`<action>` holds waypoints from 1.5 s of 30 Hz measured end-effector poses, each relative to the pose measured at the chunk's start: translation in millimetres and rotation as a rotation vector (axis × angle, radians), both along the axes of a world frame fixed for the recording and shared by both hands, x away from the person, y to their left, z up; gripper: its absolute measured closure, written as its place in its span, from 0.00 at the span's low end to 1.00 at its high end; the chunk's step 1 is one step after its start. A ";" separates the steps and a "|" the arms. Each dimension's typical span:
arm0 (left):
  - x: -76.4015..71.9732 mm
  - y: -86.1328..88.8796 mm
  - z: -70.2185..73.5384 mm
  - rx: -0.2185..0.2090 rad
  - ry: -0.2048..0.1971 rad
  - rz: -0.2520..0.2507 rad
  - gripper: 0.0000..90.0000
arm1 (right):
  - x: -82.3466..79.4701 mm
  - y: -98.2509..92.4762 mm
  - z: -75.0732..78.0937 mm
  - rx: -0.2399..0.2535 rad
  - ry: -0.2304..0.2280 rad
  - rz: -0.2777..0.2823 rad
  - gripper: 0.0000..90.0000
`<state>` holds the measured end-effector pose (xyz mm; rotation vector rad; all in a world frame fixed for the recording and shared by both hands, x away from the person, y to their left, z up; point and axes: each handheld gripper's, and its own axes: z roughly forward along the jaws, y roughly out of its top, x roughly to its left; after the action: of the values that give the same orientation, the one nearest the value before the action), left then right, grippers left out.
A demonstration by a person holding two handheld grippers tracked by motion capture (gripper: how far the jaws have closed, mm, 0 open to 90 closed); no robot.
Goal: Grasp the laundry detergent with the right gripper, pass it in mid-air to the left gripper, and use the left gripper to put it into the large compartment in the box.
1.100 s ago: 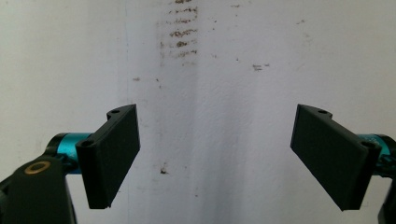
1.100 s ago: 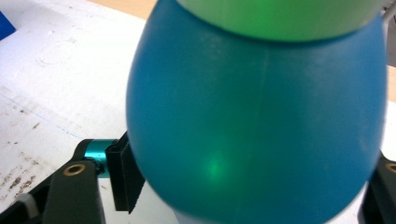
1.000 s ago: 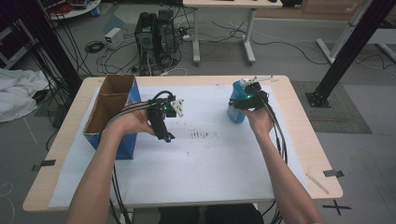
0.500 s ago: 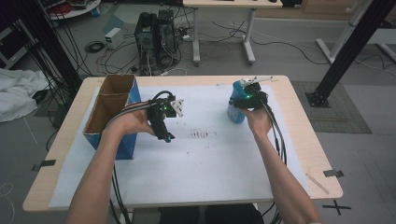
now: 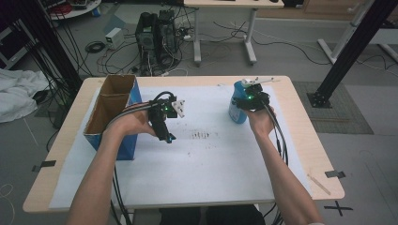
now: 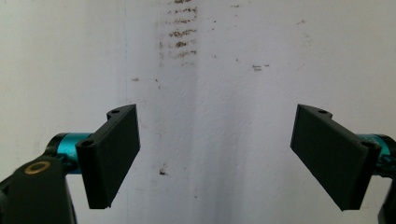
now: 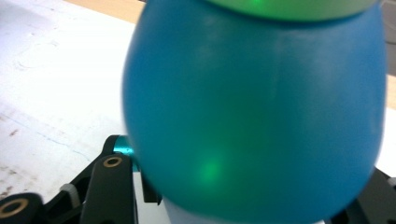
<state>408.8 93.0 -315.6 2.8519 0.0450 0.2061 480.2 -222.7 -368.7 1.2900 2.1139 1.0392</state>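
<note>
A blue bottle [image 5: 236, 111] with a pale green top stands upright at the table's far right. My right gripper [image 5: 245, 103] is at its upper part. In the right gripper view the bottle's blue body [image 7: 252, 116] bulges between the jaws, which have just been closing on it and now grip it. My left gripper [image 5: 166, 137] points down at the white table cover left of centre. Its two black fingers [image 6: 114, 154] stand wide apart over bare white cover, and my left gripper [image 6: 217, 156] is open with nothing in it.
An open cardboard box [image 5: 112, 110] with blue sides stands at the table's left edge, close to my left hand. Dark smudges [image 5: 202, 135] mark the white cover at the centre. A thin wooden stick [image 5: 319, 183] lies near the front right corner.
</note>
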 end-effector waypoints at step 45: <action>-9.4 1.8 36.3 -0.040 -0.013 -0.002 0.18 | -43.8 1.4 53.9 -0.035 -0.055 0.457 0.50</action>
<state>399.4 94.8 -279.3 2.8102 0.0428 0.2208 436.5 -221.3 -314.8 0.7632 2.4312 1.1913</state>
